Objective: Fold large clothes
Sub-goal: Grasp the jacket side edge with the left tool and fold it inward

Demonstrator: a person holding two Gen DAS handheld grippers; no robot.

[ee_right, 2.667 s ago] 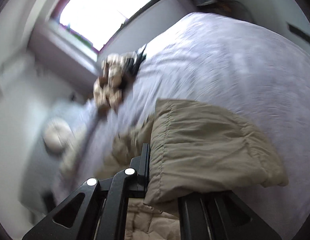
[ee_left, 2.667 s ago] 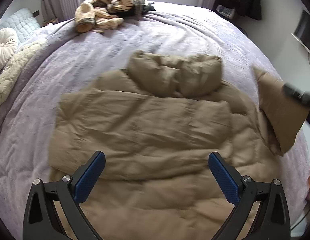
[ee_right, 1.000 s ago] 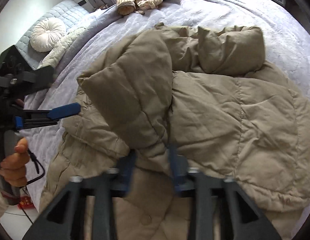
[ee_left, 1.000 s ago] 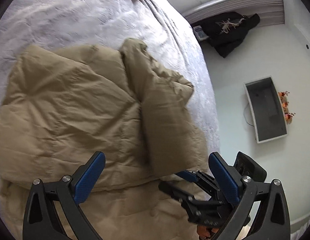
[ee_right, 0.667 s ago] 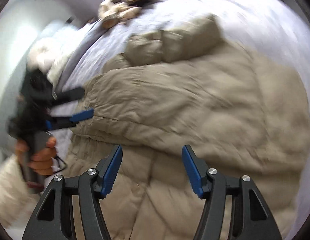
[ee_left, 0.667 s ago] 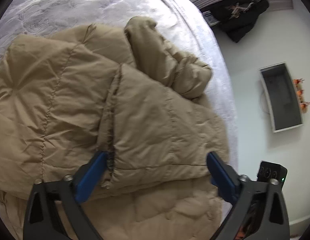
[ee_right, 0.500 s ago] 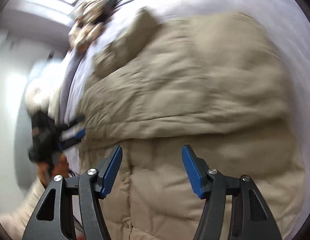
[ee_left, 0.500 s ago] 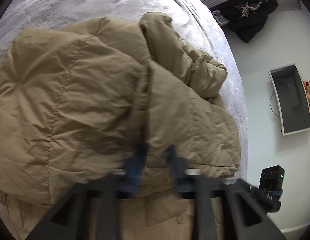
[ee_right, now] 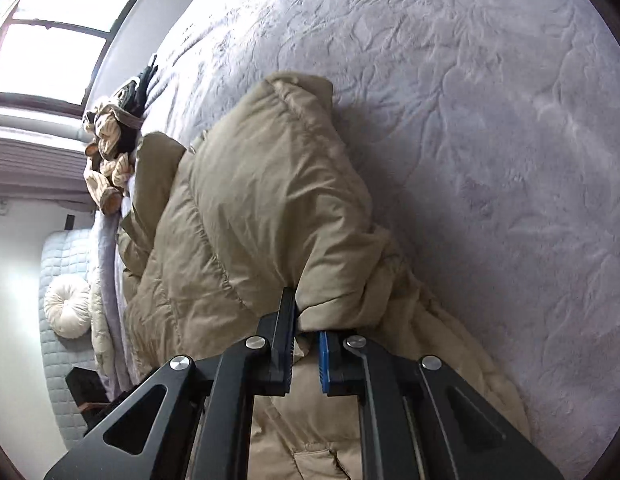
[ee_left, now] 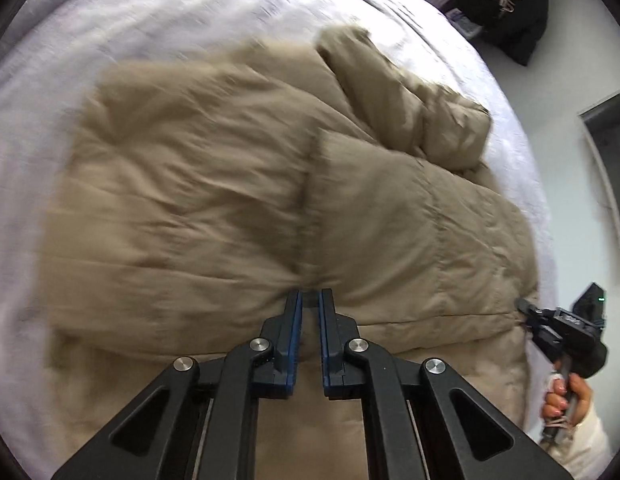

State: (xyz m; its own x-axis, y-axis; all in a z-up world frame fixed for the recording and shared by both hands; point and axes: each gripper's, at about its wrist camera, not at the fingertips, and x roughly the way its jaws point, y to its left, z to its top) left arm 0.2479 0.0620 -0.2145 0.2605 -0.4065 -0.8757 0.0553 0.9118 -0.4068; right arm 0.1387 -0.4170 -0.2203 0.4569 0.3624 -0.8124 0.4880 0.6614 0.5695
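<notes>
Both tongs now pinching the tan quilted puffer coat [ee_left: 237, 184] on the lilac embossed bedspread [ee_right: 490, 120].
A second ago both tongs were spread; now the left tongs [ee_left: 308, 300] are pressed together on the folded sleeve edges at 6 o'clock, and the right tongs [ee_right: 305, 320] are closing on a puffy cuff fold. Sleeves already lie folded in, so the next fold looks ready. Fabric is soft, puffy, stitched in panels; the hood is bunched at 1 o'clock.

jacket [ee_left: 229, 184] on bed [ee_left: 149, 20] — clothes pile [ee_right: 109, 152] behind
</notes>
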